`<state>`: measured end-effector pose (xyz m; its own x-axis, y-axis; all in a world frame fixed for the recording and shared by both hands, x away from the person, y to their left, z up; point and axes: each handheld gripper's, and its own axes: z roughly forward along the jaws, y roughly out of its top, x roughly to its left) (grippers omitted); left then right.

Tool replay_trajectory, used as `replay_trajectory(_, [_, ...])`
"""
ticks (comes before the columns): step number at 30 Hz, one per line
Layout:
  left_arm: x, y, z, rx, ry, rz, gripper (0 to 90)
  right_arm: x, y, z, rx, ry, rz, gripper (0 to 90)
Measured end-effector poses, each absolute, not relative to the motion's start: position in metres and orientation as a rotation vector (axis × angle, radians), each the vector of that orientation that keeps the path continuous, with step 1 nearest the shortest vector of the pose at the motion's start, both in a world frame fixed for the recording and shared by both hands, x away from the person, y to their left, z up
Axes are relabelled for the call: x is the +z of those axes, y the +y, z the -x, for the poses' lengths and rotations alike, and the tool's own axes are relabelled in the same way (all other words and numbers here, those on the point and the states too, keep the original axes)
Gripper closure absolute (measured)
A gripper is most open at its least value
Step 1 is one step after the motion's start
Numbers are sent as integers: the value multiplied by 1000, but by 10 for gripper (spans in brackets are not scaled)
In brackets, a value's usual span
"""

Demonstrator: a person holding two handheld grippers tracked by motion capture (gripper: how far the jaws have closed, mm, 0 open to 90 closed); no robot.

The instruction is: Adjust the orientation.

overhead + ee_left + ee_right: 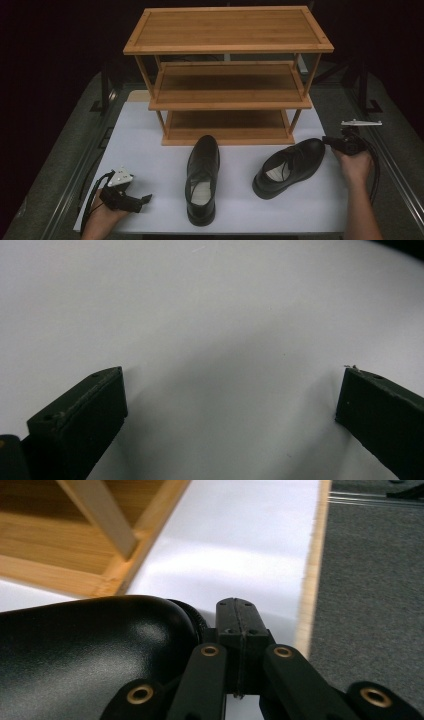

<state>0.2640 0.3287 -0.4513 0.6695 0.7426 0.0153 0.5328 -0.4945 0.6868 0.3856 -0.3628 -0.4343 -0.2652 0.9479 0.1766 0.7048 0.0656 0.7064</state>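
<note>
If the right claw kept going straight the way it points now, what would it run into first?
Probably the right shoe: the shut right claw points left at its toe and already sits beside it, perhaps touching. In the right gripper view the toe bulges just beside the claw tips, so it may graze past toward the rack.

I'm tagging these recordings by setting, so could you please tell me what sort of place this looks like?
Probably a staged recording bench in a lab rather than a home: a white board laid on a grey carpeted table, dark surroundings, and props only, namely a bamboo shoe rack and two black dress shoes.
</note>
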Motion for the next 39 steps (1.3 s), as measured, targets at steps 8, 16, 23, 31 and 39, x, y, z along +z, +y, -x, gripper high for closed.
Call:
replay_trajectory(8, [-451, 329, -264, 410, 978, -2216, 0, -434, -345, -378, 1031, 2055, -1623, 899])
replay_trajectory(16, [-451, 329, -264, 410, 979, -2216, 0, -431, -317, -364, 992, 2131, -1560, 899])
replay_trajectory(23, [-451, 329, -264, 411, 979, -2216, 0, -429, -301, -354, 980, 2174, -1524, 899])
replay_trajectory(31, [-451, 329, -264, 408, 978, -2219, 0, -429, -278, -343, 993, 2243, -1461, 899])
replay_trajectory(39, [-451, 329, -264, 407, 979, -2217, 0, -428, -275, -337, 997, 2227, -1449, 898])
